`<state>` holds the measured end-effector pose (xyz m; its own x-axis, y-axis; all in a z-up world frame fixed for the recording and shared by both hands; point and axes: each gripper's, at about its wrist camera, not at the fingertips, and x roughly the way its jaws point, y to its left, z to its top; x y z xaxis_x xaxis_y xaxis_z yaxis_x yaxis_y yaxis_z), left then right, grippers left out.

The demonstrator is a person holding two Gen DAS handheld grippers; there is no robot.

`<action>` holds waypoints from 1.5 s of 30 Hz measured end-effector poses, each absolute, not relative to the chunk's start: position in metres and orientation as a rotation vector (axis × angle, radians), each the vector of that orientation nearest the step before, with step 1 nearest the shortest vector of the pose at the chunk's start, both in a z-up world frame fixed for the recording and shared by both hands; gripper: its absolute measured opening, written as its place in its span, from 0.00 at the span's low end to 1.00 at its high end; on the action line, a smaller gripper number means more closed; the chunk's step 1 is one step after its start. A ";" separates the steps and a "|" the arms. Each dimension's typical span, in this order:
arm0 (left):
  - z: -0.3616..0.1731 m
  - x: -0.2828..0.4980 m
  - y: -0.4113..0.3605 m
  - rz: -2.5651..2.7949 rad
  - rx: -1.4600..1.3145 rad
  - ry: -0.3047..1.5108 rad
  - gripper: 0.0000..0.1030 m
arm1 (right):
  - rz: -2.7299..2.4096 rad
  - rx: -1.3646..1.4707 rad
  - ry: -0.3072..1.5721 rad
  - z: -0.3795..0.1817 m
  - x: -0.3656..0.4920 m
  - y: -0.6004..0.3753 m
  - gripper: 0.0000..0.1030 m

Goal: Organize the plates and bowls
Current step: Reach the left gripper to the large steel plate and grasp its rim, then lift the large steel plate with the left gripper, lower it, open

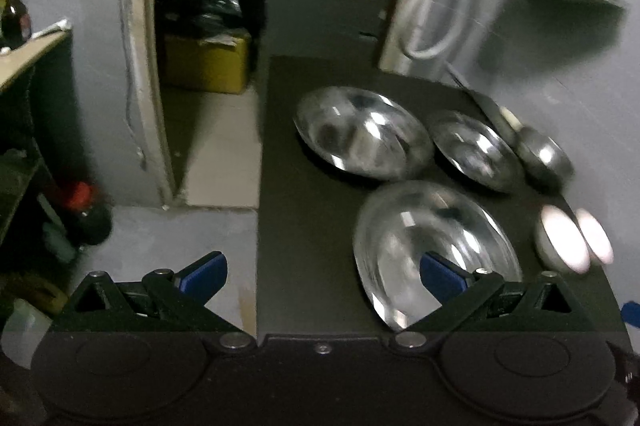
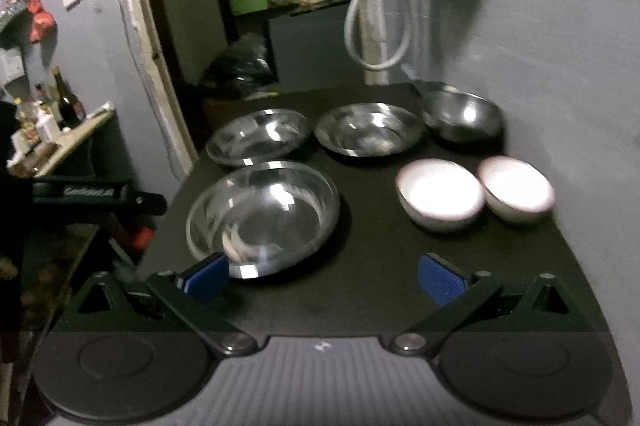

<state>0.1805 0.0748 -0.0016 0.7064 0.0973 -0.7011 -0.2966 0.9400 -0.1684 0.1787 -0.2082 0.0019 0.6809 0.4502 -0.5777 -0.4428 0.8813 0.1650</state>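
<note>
A black table (image 2: 372, 266) holds several steel dishes and two white bowls. The nearest steel plate (image 2: 262, 214) lies front left, also in the left wrist view (image 1: 436, 250). Two more steel plates (image 2: 258, 136) (image 2: 368, 134) and a steel bowl (image 2: 462, 116) line the back. The white bowls (image 2: 440, 198) (image 2: 516, 188) sit right. My right gripper (image 2: 322, 276) is open and empty, just short of the near plate. My left gripper (image 1: 322, 272) is open and empty over the table's front left edge, its right finger above the near plate.
A doorway (image 2: 256, 6) with cluttered shelves opens behind the table. A grey wall (image 2: 560, 66) runs along the right. A hose loop (image 2: 376, 26) hangs at the back. A shelf with bottles (image 2: 64, 114) stands at left. A yellow box (image 1: 206, 64) sits on the floor.
</note>
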 end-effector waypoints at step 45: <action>-0.046 0.357 0.142 0.251 -0.450 0.875 0.12 | 0.635 0.200 0.858 -0.054 0.398 -0.096 0.24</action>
